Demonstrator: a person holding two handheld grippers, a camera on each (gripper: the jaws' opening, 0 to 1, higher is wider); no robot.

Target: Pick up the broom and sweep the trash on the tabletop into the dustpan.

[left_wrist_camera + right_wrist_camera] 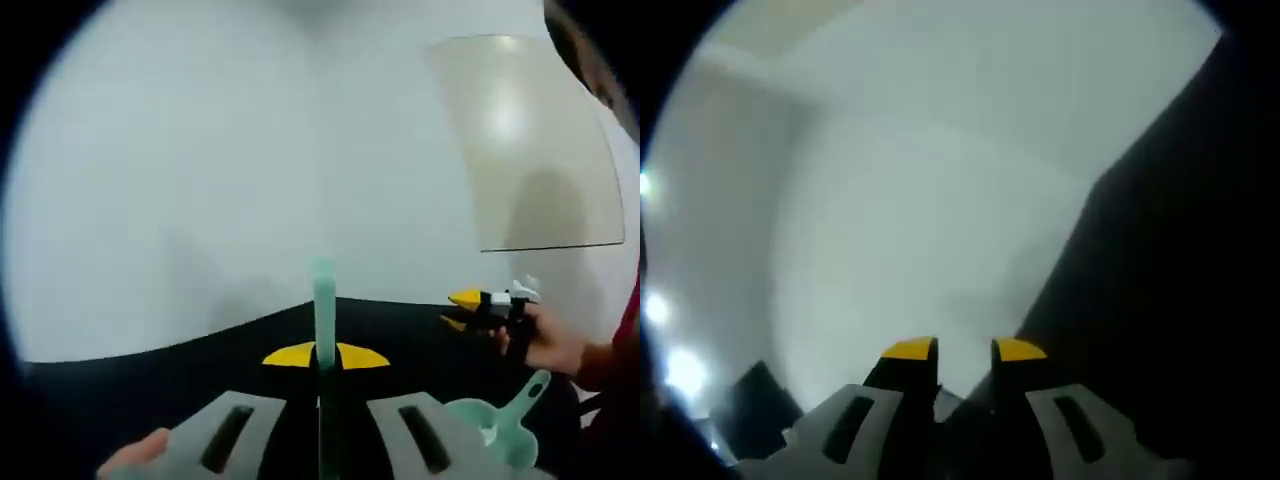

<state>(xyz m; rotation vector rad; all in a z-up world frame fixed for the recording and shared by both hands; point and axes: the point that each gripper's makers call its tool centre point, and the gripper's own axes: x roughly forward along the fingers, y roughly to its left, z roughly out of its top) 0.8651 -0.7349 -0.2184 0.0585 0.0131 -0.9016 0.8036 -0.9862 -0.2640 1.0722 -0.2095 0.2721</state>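
In the left gripper view my left gripper is shut on a thin mint-green broom handle, which stands upright between the yellow-tipped jaws; the broom's bristles are hidden. A mint-green dustpan lies on the black tabletop at the lower right, its handle pointing up toward a hand. That hand holds my right gripper above the dustpan, its jaws apart. In the right gripper view the right gripper stands open with nothing between its fingers, facing a pale wall.
A white wall rises behind the table, with a beige panel at the upper right. A fingertip shows at the bottom left. A large dark surface covers the right side of the right gripper view.
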